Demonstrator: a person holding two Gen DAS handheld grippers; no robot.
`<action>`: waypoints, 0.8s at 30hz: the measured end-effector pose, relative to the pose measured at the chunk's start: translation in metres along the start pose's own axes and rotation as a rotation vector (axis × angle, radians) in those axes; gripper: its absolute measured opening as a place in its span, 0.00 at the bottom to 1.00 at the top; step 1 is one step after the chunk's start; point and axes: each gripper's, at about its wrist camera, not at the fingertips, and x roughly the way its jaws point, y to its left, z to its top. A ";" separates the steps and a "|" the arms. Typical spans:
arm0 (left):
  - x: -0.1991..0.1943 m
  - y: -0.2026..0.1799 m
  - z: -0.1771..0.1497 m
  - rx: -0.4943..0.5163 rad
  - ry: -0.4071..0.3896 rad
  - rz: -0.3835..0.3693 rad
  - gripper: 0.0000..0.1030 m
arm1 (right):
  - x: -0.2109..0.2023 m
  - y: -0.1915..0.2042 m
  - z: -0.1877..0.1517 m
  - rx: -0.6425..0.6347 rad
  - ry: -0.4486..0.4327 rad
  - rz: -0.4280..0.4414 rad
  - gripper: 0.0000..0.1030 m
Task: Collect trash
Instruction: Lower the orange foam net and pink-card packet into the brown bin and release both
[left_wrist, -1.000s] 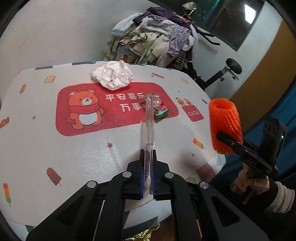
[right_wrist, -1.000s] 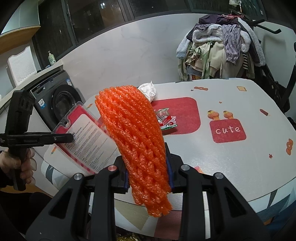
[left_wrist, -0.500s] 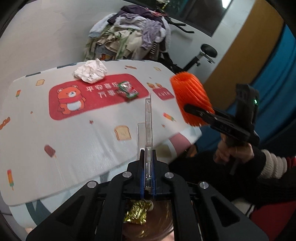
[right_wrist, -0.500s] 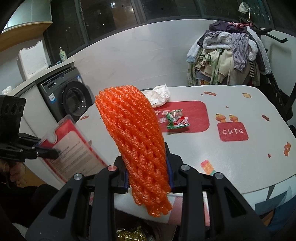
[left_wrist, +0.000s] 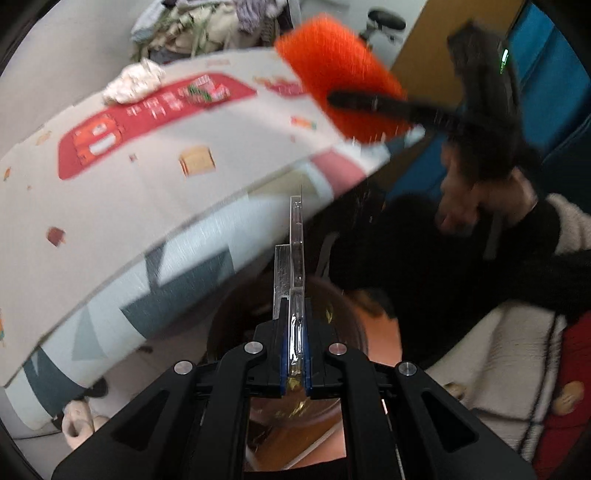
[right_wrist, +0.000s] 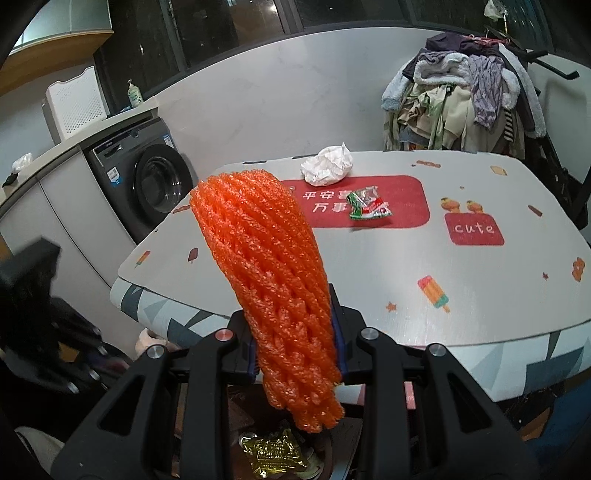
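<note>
Step in hand: disposal.
- Left gripper (left_wrist: 295, 354) clenched on clear plastic package (left_wrist: 295, 251), above bin (left_wrist: 221, 332) below surface (right_wrist: 480, 295) edge.
- Right gripper (right_wrist: 295, 354) grasping orange foam net (right_wrist: 266, 266), over bin as well.
- Bin contents: gold foil wrapper (right_wrist: 273, 454).
- Next, judged: release both.
- Crumpled tissue (right_wrist: 327, 164), snack wrapper (right_wrist: 369, 208) remain on surface.

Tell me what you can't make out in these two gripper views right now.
- Left wrist view: motion blur smears the print on the tablecloth and the small wrapper.
- Left wrist view: the bin below is mostly hidden behind the left hand-held gripper and its clear plastic package.
- Right wrist view: the orange foam net covers the right hand-held gripper pads and part of the gold foil.
</note>
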 end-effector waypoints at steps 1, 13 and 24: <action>0.006 0.002 -0.002 -0.005 0.014 0.002 0.06 | 0.001 0.000 -0.001 0.001 0.002 0.000 0.31; 0.065 0.016 -0.020 -0.076 0.094 0.035 0.09 | 0.004 -0.007 -0.020 0.021 0.040 -0.015 0.31; -0.004 0.034 -0.016 -0.256 -0.214 0.080 0.71 | 0.018 0.008 -0.039 -0.034 0.109 -0.004 0.31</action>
